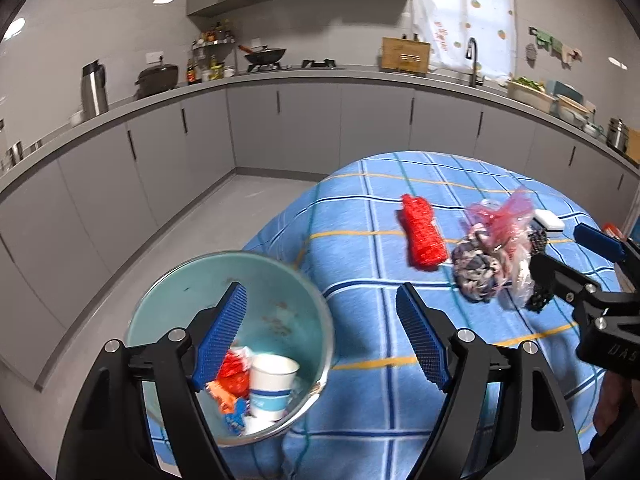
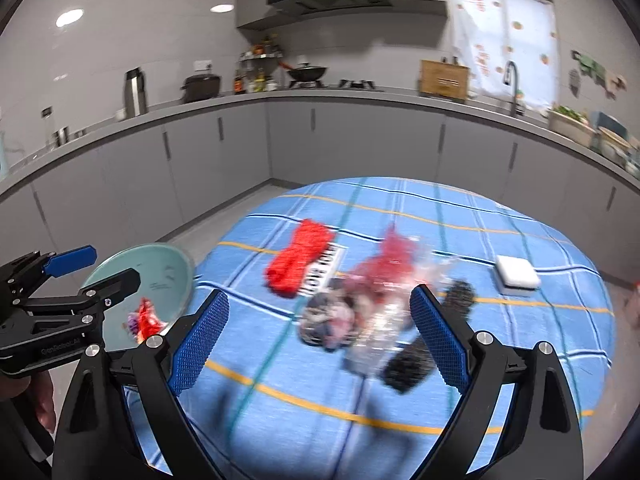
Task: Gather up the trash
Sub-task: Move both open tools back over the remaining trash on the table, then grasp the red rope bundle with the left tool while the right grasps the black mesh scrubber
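Note:
A teal bowl (image 1: 180, 292) (image 2: 160, 264) sits at the table's left edge and holds a paper cup (image 1: 272, 384) and red wrappers (image 1: 234, 374). My left gripper (image 1: 324, 336) (image 2: 92, 272) is open and empty, its left finger over the bowl. On the blue plaid cloth (image 1: 360, 400) lie a red mesh bundle (image 1: 422, 236) (image 2: 300, 260) and a pile of crumpled bags and wrappers (image 1: 492, 256) (image 2: 352, 308). Black pieces (image 2: 408, 364) lie by the pile. My right gripper (image 2: 320, 340) (image 1: 576, 256) is open just short of the pile, which is blurred.
A white box (image 1: 548, 220) (image 2: 516, 276) rests on the cloth beyond the pile. Grey floor (image 1: 224, 232) lies left of the table. Grey cabinets and a counter (image 1: 304, 76) with cookware run along the back. A hand (image 2: 40, 396) grips the left tool.

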Tool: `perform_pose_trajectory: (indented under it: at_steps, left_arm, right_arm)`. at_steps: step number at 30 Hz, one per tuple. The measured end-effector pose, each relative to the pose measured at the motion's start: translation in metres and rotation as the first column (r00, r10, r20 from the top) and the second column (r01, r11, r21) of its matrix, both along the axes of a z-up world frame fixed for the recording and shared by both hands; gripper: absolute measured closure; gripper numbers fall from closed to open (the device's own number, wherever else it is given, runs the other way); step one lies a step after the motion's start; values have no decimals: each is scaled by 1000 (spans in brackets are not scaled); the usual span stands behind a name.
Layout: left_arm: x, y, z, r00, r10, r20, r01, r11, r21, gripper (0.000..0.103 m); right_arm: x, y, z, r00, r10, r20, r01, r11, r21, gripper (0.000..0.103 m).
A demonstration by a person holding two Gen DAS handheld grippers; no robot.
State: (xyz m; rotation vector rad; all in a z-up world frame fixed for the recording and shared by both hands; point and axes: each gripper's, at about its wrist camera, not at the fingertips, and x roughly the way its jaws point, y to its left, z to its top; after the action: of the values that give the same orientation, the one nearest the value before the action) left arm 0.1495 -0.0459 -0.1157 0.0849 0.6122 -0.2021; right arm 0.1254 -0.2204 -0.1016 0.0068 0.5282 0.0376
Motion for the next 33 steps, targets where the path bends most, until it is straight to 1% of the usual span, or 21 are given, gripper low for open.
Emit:
perform_pose_trajectory:
  at_steps: [6,11,14,18,20,21,23,26,29,31,33]
  left_arm:
    - [16,-30,-2,999,-39,-1,39,999,13,26]
    - [30,-49,-8,998,-57,-16,58,998,18,24]
    - [38,-57,-10,998,-64,-27,65,998,21,22]
    - [48,-66,-14,997,-69,-34,70,997,27,22]
    - [54,-69,-16,997,-64,-36,65,997,29,22]
    - [55,-70,-16,997,-63,-37,64,998,29,21]
    - [59,-71,-17,997,-62,-38,63,998,30,21]
    - [64,-74,-19,997,-62,-42,63,998,30,21]
    - [69,-77,-22,996,-65,-54,66,998,24,21]
    - [73,-80,-24,996,-69,-61,70,997,23,21]
    - [77,-84,-27,995,-71,-68,73,997,22,21]
  right_arm:
    - [-5,-38,-1,994,-111,-1,111,994,17,13]
    - [0,-61,-12,980,-195,-41,196,980,18,13]
    - [4,-69,-19,972,-228,-62,229,973,18,14]
    - [14,-80,-28,955,-283,-95,285,959,10,18]
    - [23,-86,-34,941,-317,-121,320,947,8,21]
    - [26,-88,-36,938,-320,-134,324,946,15,24]
    - [33,-91,-41,931,-328,-162,335,942,19,25]
    - [45,-93,-53,924,-314,-219,329,944,35,35]
    - [52,-92,-62,921,-285,-266,310,949,57,51]
    - [54,-90,-65,921,-269,-281,298,953,63,70]
    - [53,-89,-65,926,-254,-279,282,957,66,77]
